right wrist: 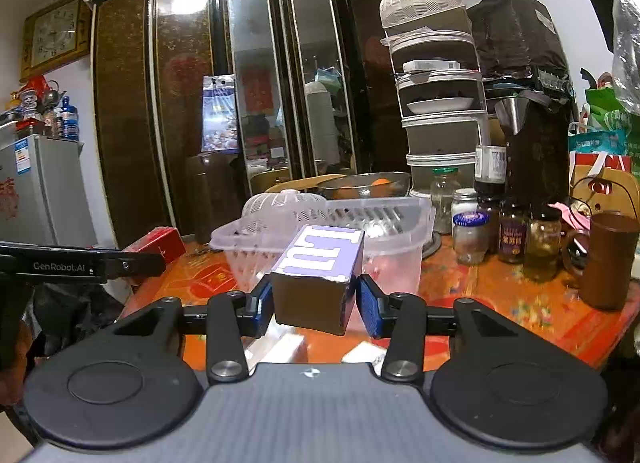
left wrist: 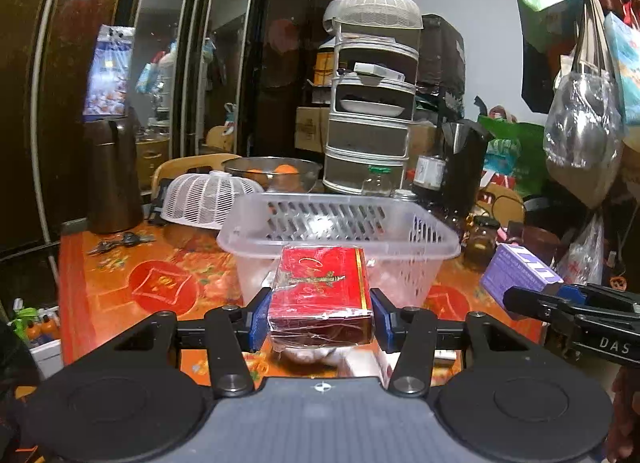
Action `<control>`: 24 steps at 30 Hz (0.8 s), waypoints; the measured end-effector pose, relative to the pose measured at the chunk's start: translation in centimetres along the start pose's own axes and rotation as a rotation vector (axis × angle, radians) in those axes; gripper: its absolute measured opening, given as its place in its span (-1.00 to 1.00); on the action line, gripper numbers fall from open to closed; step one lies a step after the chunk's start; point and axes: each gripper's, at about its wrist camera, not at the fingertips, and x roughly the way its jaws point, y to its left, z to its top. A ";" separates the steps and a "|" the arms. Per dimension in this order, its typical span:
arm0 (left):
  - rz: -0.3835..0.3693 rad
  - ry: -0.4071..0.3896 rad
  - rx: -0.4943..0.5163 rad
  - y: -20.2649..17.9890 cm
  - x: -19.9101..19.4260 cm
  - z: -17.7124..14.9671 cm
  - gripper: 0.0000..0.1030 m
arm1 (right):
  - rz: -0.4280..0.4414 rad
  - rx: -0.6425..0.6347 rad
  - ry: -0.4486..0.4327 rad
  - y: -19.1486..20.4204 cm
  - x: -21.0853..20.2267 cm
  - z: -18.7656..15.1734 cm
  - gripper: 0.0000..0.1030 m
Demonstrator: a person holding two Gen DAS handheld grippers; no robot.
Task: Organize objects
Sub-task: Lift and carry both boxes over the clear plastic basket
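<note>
My left gripper point(left wrist: 320, 321) is shut on a red box wrapped in clear film point(left wrist: 320, 295), held above the table just in front of a clear plastic slotted basket point(left wrist: 340, 223). My right gripper point(right wrist: 314, 303) is shut on a purple and white box point(right wrist: 320, 263), held in front of the same basket point(right wrist: 384, 219). In the left wrist view the purple box point(left wrist: 520, 271) and right gripper show at the right. In the right wrist view the red box point(right wrist: 158, 243) and left gripper show at the left.
The table has an orange-red patterned cloth point(left wrist: 120, 275). A white mesh food cover point(left wrist: 204, 199), a steel bowl with oranges point(left wrist: 276, 173), a tiered rack point(left wrist: 372, 111), jars point(right wrist: 512, 235), a brown cup point(right wrist: 608, 259), a dark jug point(left wrist: 112, 175) and keys point(left wrist: 120, 241) surround the basket.
</note>
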 end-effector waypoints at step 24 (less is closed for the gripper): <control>-0.021 0.050 0.008 0.5 10.1 8.0 0.05 | -0.062 -0.081 0.079 -0.3 10.9 7.3 -0.08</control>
